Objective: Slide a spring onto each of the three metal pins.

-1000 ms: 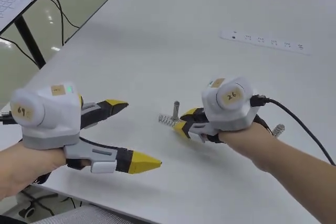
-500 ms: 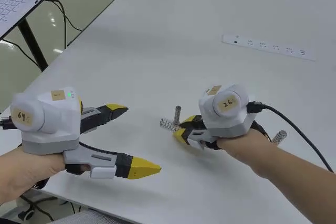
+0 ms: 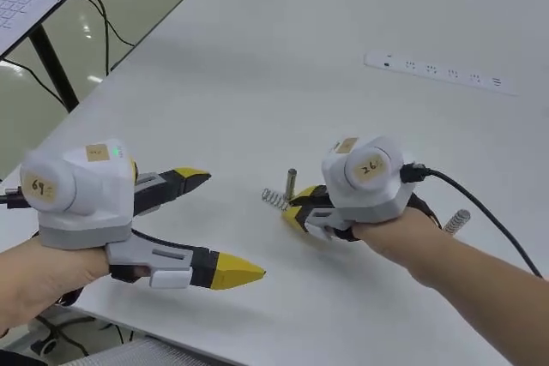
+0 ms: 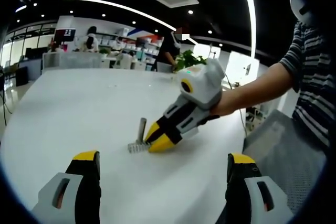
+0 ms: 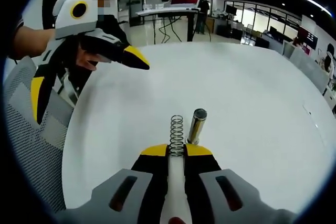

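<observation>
My right gripper (image 5: 176, 153) is clamped on a small coiled steel spring (image 5: 177, 132), held just beside the short upright metal pin (image 5: 197, 125). My left gripper (image 3: 233, 225) hangs spread wide, well apart from that pin.

The head view looks forward and down from behind both tools, near enough to frame the left tool (image 3: 233, 225) and the right tool (image 3: 293, 209) over the surface (image 3: 283, 57). The left gripper view sits low behind its own jaws and faces the right tool's front. The right gripper view sits close above the surface and faces past its tips toward the left tool. All three views share the spring (image 3: 274, 200) and pin (image 3: 292, 182) just ahead of the right tool's tips.
</observation>
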Demonstrator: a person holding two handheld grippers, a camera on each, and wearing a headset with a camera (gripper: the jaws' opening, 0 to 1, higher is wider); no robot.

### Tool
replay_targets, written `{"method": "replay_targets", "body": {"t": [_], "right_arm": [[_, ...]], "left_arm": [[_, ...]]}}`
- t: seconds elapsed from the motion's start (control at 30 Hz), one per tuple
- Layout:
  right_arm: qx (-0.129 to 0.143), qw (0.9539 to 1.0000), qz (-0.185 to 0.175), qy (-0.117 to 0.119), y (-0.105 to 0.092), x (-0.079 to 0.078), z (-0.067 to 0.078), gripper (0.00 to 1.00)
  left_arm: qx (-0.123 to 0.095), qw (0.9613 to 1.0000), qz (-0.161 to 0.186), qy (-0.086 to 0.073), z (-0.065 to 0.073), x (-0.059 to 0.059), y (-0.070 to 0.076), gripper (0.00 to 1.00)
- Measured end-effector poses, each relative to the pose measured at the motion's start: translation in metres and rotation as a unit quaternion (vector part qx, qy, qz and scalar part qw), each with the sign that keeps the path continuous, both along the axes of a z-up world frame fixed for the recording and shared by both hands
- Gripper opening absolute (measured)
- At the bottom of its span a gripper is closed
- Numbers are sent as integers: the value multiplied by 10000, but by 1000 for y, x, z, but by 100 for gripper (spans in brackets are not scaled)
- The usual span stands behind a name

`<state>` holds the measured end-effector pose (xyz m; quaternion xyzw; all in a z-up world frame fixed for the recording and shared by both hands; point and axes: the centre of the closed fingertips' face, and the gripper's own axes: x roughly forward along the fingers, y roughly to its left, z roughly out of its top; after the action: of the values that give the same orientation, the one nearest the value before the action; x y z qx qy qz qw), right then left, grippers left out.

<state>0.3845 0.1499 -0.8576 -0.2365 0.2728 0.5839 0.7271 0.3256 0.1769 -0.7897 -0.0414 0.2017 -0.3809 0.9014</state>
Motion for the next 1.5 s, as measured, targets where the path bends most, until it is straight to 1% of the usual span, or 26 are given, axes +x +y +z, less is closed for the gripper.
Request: {"method": "replay_targets", "body": {"t": [0.13, 0.33, 0.37, 0.47, 0.5, 0.67, 0.9, 1.17, 1.27, 1.37, 1.5], "right_arm": [[46, 9999, 124, 94, -1, -8, 4, 7], [133, 9998, 125, 49, -8, -10, 13, 7], [146, 9998, 137, 16, -10, -10, 15, 7], [164, 9997, 165, 12, -16, -12, 19, 7], [170, 9997, 191, -31, -18, -13, 22, 7], [221, 9993, 283, -92, -28, -18, 33, 7], [265, 9992, 267, -147, -44, -22, 43, 7], [240, 9987, 397, -189, -61, -32, 47, 7], [193, 9985, 455, -230, -68, -34, 47, 7], [189, 9985, 456, -220, -72, -34, 48, 7], [129, 9981, 551, -249, -79, -39, 48, 7]], "left_arm": [[1, 10000, -15, -4, 1, 0, -1, 98], [10, 10000, -96, -26, 4, 2, -8, 97], [11, 9999, -106, -27, 4, 2, -9, 97], [24, 9999, -150, -38, 6, 3, -12, 97], [26, 9998, -170, -38, 6, 3, -13, 97], [40, 9997, -234, -63, 8, 5, -18, 97], [51, 9994, -346, -63, 9, 4, -25, 97], [42, 9989, -467, -38, 8, 1, -31, 97], [44, 9985, -544, -8, 8, -1, -34, 96], [41, 9982, -599, 25, 7, -2, -37, 95], [25, 9975, -700, 62, 6, -5, -43, 94]]}}
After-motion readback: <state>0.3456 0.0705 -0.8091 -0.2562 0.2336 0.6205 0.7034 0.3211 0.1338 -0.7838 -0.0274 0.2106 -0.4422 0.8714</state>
